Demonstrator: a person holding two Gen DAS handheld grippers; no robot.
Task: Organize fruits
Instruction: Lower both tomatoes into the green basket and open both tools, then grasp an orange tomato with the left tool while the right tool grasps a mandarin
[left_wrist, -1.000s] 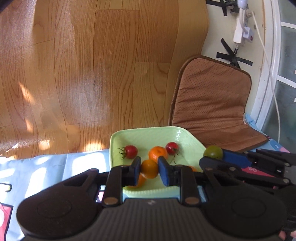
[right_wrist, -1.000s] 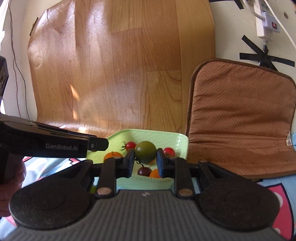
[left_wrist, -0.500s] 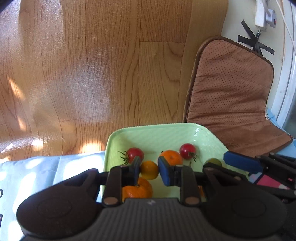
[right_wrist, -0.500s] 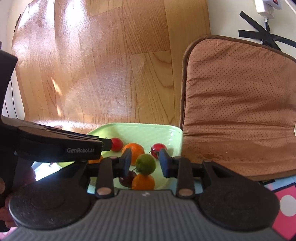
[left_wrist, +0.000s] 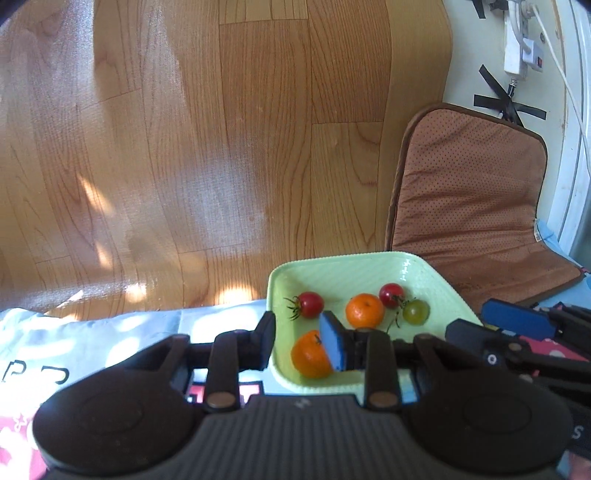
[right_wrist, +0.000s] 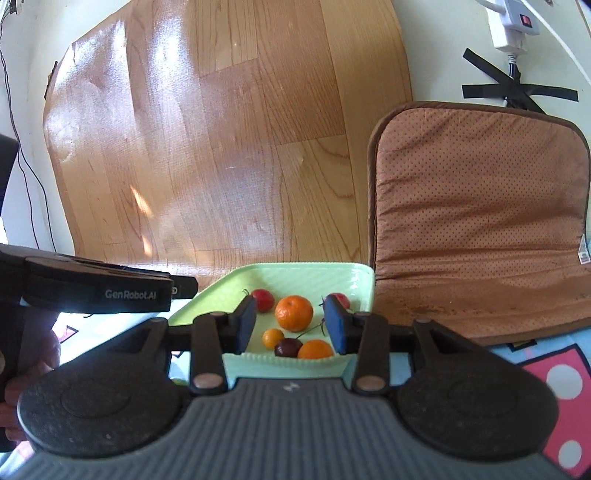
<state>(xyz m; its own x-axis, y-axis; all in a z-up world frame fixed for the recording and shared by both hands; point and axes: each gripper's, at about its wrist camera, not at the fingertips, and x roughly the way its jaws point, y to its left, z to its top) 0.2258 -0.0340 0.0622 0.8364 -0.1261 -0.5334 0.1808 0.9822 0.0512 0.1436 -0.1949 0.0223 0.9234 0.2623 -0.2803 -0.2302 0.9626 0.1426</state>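
The black left gripper with blue pads (left_wrist: 301, 341) has just been opening, nothing between its jaws; the matching right gripper (right_wrist: 290, 325) stands parted and empty.

Left gripper (left_wrist: 295, 341): black body, blue pads, brass-coloured pivot screws.
Right gripper (right_wrist: 290, 325): black linkage, blue pads, ribbed grey housing.
Marking: white "GenRobot.AI" on left gripper's side.
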